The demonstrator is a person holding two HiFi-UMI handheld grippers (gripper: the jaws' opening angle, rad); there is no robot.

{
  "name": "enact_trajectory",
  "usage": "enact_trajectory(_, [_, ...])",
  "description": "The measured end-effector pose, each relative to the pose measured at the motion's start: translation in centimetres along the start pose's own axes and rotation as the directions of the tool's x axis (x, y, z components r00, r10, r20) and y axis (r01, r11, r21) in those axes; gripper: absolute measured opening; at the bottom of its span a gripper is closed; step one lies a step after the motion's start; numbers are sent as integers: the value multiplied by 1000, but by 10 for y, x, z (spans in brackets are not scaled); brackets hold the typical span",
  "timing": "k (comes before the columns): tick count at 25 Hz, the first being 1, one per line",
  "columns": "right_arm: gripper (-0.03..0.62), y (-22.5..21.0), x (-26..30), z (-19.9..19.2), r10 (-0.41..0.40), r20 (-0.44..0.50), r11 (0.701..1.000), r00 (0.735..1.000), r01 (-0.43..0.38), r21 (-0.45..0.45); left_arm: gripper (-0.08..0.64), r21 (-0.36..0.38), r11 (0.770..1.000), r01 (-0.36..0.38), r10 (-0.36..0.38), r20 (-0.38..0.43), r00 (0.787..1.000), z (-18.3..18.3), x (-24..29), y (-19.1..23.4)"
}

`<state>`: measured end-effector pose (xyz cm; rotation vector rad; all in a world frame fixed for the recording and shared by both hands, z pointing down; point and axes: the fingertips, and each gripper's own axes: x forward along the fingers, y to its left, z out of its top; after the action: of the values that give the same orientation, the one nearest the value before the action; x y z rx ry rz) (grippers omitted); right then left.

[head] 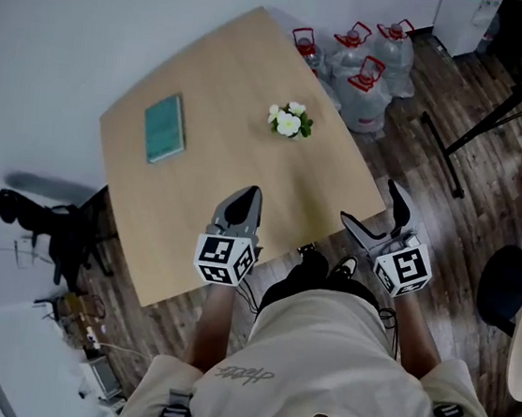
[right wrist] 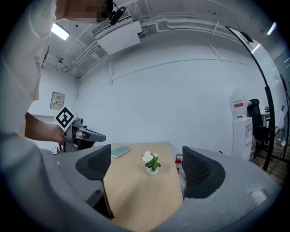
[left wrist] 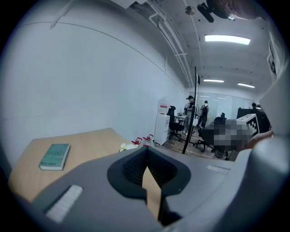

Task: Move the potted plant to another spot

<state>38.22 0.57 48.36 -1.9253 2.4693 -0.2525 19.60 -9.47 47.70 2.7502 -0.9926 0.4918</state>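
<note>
Left gripper (head: 247, 199) closed, right (head: 371, 205) gaping; plant (head: 290, 121) seemingly untouched.

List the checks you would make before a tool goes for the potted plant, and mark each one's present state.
1. Right tool open and empty: ok.
2. Potted plant centred between its jaws in the right gripper view: ok.
3. Plant upright on the table: ok.
4. Bare tabletop between right tool and plant: ok.
5. Left tool shut, empty, off to the side: ok.
6. Book well apart from plant: ok.
</note>
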Motion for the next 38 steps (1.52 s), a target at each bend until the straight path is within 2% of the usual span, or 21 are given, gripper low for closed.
enact_trajectory(4, [486,0,19,17,0,-9,999,1000,-1,-42,18,-32,999,5,-3,58,998,19,13,17])
enact_trajectory(8, [486,-2,37,28,-1,-21,997,1000,0,-71,18,-42,999,26,-23,78,997,28,27,31])
enact_trajectory(16, [486,-8,83,1,-11,-141,996,990,-1,-85,18,-55,998,10,-4,95,995,30,33,71])
enact_trajectory(19, [486,-1,100,-2,12,-169,994,985,-30,-101,18,-69,998,-4,10,86,996,26,30,80])
enact_trajectory(25, [486,8,135,-6,114,-205,983,972,-140,-115,18,-100,992,-82,89,68,994,24,21,89])
enact_trajectory(30, [486,2,156,-38,191,-269,973,944,-218,-74,18,-118,979,-167,173,47,984,29,2,87])
enact_trajectory(34, [486,-8,174,-56,211,-314,969,926,-241,-58,18,-125,964,-234,238,17,971,28,-9,87])
enact_trajectory(38, [486,-21,187,-71,207,-350,967,913,-245,-65,18,-133,954,-269,274,16,962,29,-7,75])
